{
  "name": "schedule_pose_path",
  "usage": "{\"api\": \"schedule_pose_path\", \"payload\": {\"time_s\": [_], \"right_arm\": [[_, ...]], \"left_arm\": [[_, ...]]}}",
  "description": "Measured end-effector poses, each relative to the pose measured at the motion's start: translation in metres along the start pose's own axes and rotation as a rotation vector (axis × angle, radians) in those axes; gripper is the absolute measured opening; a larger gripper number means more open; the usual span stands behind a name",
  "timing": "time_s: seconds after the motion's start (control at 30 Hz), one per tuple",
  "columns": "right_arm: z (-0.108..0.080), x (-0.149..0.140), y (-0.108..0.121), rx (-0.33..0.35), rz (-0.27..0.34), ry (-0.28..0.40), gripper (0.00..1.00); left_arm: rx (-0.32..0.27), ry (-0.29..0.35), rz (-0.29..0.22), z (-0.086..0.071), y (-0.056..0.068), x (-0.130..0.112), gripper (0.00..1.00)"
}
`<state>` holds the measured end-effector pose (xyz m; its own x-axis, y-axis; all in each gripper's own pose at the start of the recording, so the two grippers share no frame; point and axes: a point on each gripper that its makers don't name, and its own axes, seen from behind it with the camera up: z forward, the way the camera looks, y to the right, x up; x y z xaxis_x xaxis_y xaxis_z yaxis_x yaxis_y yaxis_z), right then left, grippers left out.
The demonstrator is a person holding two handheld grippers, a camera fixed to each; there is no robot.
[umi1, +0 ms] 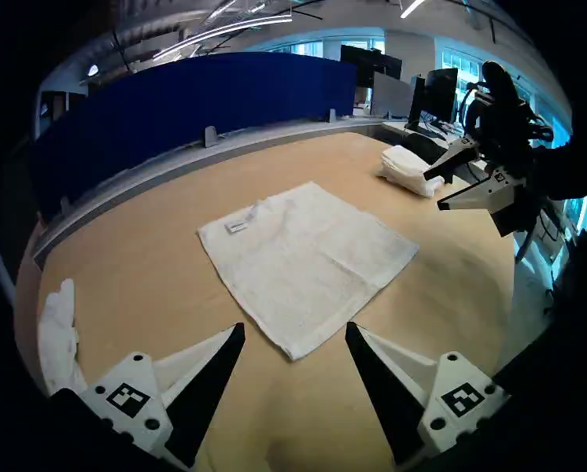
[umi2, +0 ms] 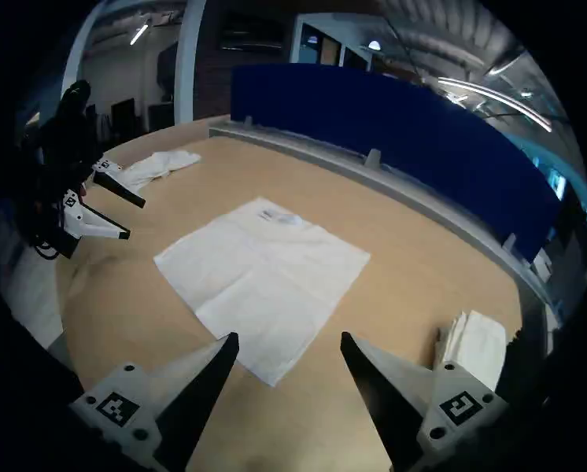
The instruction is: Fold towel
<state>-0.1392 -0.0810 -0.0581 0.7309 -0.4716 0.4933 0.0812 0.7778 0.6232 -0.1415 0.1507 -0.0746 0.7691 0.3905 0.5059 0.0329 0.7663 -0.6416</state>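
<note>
Left gripper view has the towel [umi1: 305,256] lying flat, spread out in the middle of the tabletop [umi1: 160,291], just beyond the left gripper [umi1: 293,329] — jaws wide apart, holding nothing. The right gripper [umi2: 288,337] hovers at another corner of the towel, likewise parted and empty — a folded stack [umi2: 474,342] sits to its right.

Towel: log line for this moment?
towel: flat on table | left gripper: open, empty | right gripper: open, empty | grasp: not yet
</note>
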Motion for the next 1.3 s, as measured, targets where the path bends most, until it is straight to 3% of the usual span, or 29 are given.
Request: {"api": "schedule_pose_path", "payload": {"time_s": [0.4, 0.63, 1.03, 1.3], "right_arm": [[0.032, -0.051, -0.005, 0.020, 0.022, -0.071, 1.00], [0.039, -0.071, -0.010, 0.030, 0.022, -0.109, 0.98], [0.045, -0.089, -0.013, 0.047, 0.039, -0.157, 0.85], [0.050, -0.093, -0.015, 0.052, 0.038, -0.172, 0.73]], "left_arm": [[-0.017, -0.079, -0.028, 0.046, 0.000, -0.038, 0.94], [-0.020, -0.105, -0.033, 0.052, -0.001, -0.048, 0.93], [-0.022, -0.150, -0.049, 0.059, 0.003, -0.057, 0.92], [-0.011, -0.172, -0.045, 0.057, 0.002, -0.060, 0.78]]}}
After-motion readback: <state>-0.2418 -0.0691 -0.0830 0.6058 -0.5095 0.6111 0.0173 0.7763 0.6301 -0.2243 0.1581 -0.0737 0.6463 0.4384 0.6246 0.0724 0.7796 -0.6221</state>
